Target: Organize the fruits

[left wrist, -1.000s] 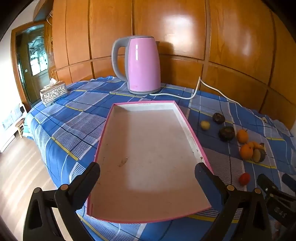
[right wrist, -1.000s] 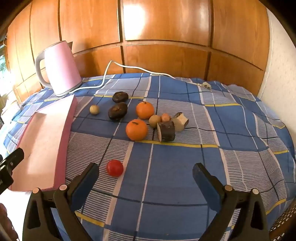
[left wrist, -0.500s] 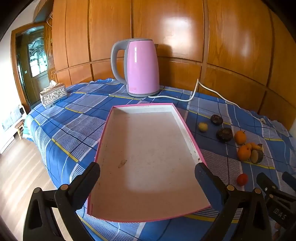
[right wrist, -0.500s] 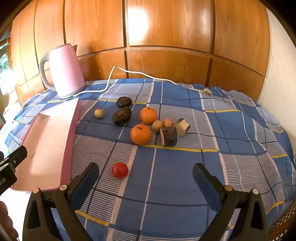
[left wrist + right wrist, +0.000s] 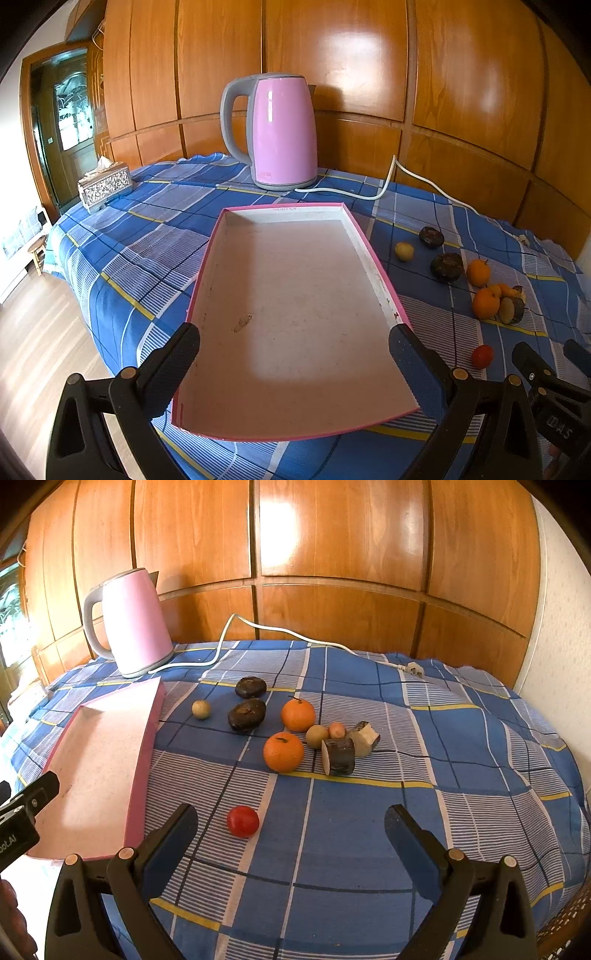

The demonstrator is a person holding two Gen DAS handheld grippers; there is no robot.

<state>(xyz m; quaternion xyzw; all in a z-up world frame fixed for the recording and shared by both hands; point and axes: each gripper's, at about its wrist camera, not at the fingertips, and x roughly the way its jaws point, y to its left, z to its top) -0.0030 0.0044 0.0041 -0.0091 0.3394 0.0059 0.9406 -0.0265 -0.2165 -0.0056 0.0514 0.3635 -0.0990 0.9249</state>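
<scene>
- Left gripper [image 5: 294,363]: jaws spread wide, nothing between them; it hovers over the near end of the pink tray [image 5: 373,254].
- Right gripper [image 5: 290,840]: jaws spread wide, empty, above the checked blue cloth [image 5: 369,830] covering the table.
- Tray: shallow, pink-rimmed, pale inside, nothing in it but a few small marks. It lies flat on the cloth, left of the fruit.
- Red fruit [image 5: 242,821]: alone on the cloth, just ahead of the right gripper's left finger, near the tray's right wall, not touching it.
- Two oranges [image 5: 283,752], one behind the other, in the middle of the cluster farther back.
- Two dark brown fruits [image 5: 246,715] left of the oranges; a small pale round fruit [image 5: 201,709] beside them, nearest the tray.
- Right of the oranges: a tan round fruit [image 5: 317,736], a smaller pinkish one [image 5: 336,730], and two cut pieces with dark skin [image 5: 338,756], all packed close together.
- Pink kettle [image 5: 282,129] upright at the back by the wood-panelled wall; white cord [image 5: 295,635] trails right across the cloth.
- Patterned tissue box [image 5: 105,183] at the table's far left.
</scene>
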